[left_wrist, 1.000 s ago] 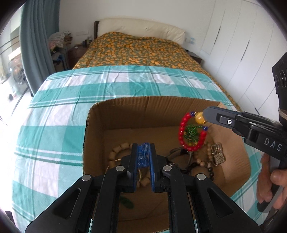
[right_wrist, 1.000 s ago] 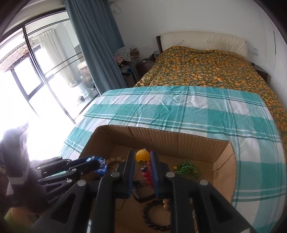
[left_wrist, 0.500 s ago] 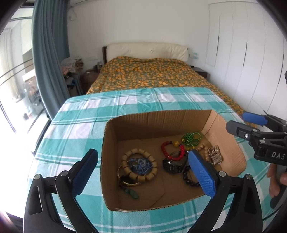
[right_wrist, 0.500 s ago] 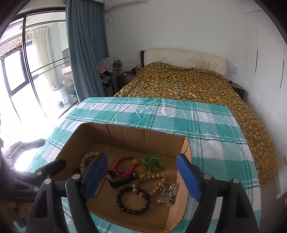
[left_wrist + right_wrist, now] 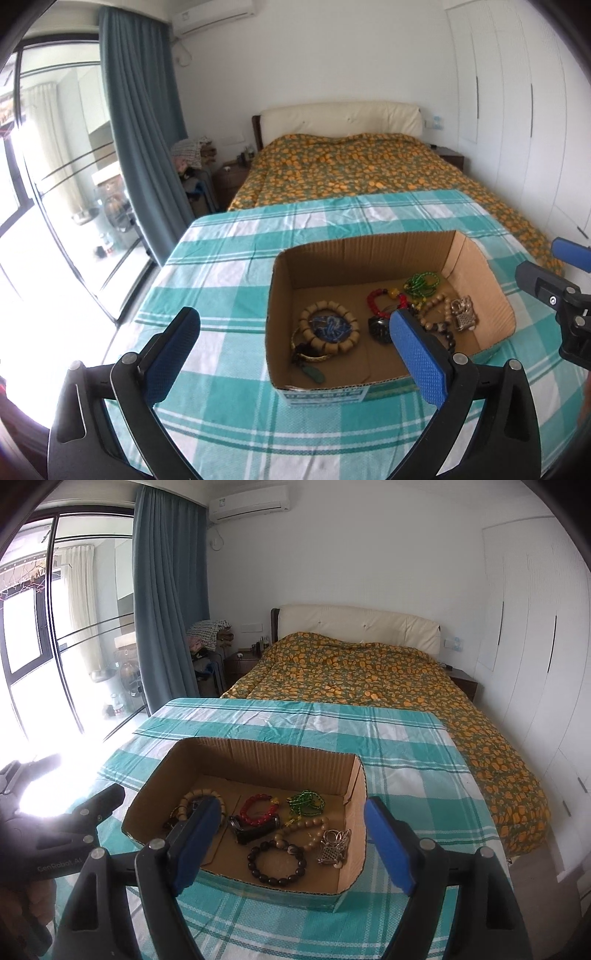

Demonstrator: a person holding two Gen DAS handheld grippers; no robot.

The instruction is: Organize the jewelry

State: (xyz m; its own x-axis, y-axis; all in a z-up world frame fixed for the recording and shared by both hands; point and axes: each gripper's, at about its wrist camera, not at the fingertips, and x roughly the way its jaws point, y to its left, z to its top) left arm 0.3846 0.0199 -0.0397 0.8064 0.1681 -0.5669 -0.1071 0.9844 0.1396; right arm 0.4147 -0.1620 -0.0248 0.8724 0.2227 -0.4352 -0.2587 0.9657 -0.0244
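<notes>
Fingers [image 5: 421,358] spread empty; only right view shows dark bracelet [image 5: 277,862] whole.

The worktop [image 5: 229,266] is spread with a teal-and-white checked cloth [image 5: 402,746] that covers it to every visible edge and shows a few creases near the far end. One thing rests directly on the cloth: an open cardboard box [image 5: 280,295], lidless, sitting toward the near side with checked fabric showing all around it. A printed label strip runs along the box's near wall.
</notes>
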